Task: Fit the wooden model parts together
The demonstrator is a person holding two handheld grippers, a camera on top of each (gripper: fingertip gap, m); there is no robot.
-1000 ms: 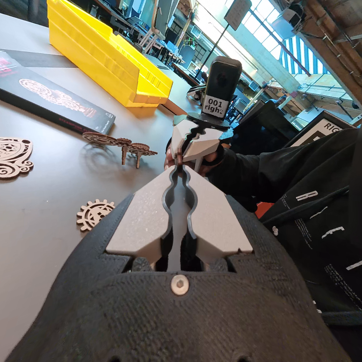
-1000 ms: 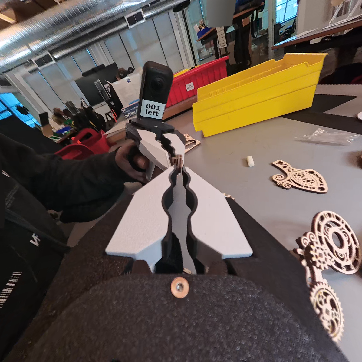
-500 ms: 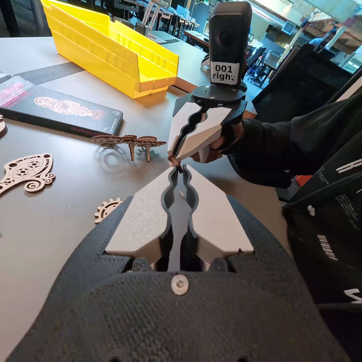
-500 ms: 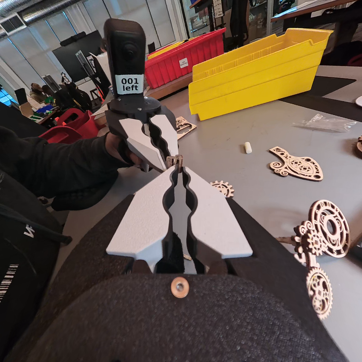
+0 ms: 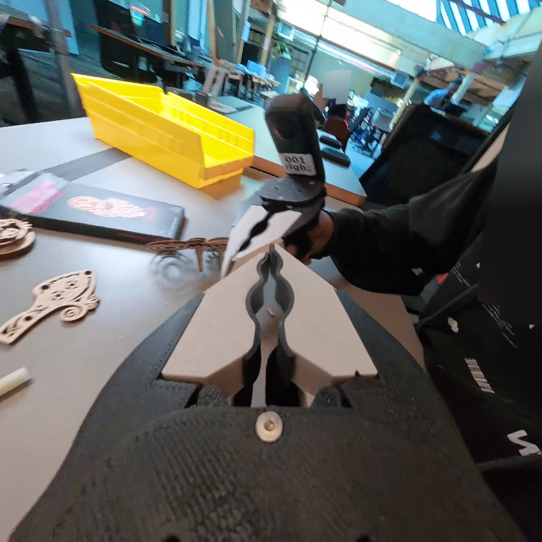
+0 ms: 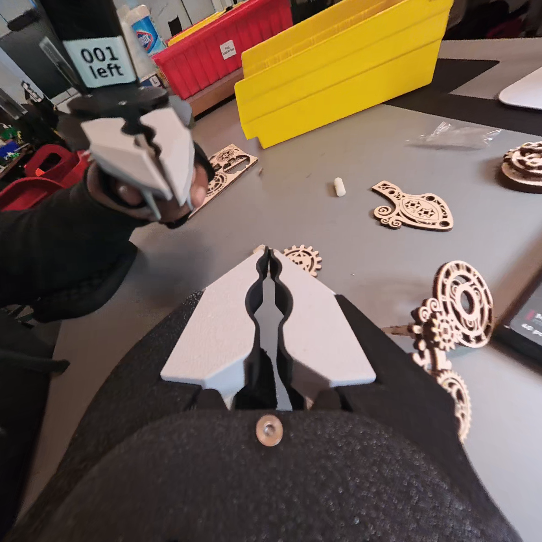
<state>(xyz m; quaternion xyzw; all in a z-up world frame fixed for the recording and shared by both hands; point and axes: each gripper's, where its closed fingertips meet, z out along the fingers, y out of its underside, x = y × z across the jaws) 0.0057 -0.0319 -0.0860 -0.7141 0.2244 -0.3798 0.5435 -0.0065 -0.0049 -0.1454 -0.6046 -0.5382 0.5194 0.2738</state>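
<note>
My right gripper (image 6: pixel 267 252) is shut, and a sliver of a small pale wooden part (image 6: pixel 258 249) shows at its tip, low over the grey table (image 6: pixel 293 205). A loose wooden gear (image 6: pixel 303 261) lies just right of the tip. My left gripper (image 5: pixel 271 253) is shut with nothing seen in it. In the right wrist view it (image 6: pixel 176 202) hangs up at the left, apart from the right gripper. The right gripper (image 5: pixel 227 268) points down just beyond my left fingertips. A standing gear assembly (image 6: pixel 457 311) is at the right and also shows in the left wrist view (image 5: pixel 190 245).
A teardrop fretwork plate (image 6: pixel 413 209), a white cylinder (image 6: pixel 339 186), a cut wooden sheet (image 6: pixel 225 170), a round wooden base (image 6: pixel 525 170) and a plastic bag (image 6: pixel 451 137) lie on the table. A yellow bin (image 6: pixel 337 79) stands behind, a black box (image 5: pixel 96 211) beside it. A tiny peg (image 5: pixel 271 311) lies below my left fingers. The tips of one gripper are about 7 cm away from the tips of the other. The teardrop fretwork plate (image 6: pixel 413 209) lies around 15 cm away from my right fingertips. Seen from the left wrist view (image 5: pixel 69 292) as well.
The two gripper tips, which met around the small wooden part, have drawn apart. The left gripper has gone up and left; the right gripper has dropped towards the table by the loose gear.
</note>
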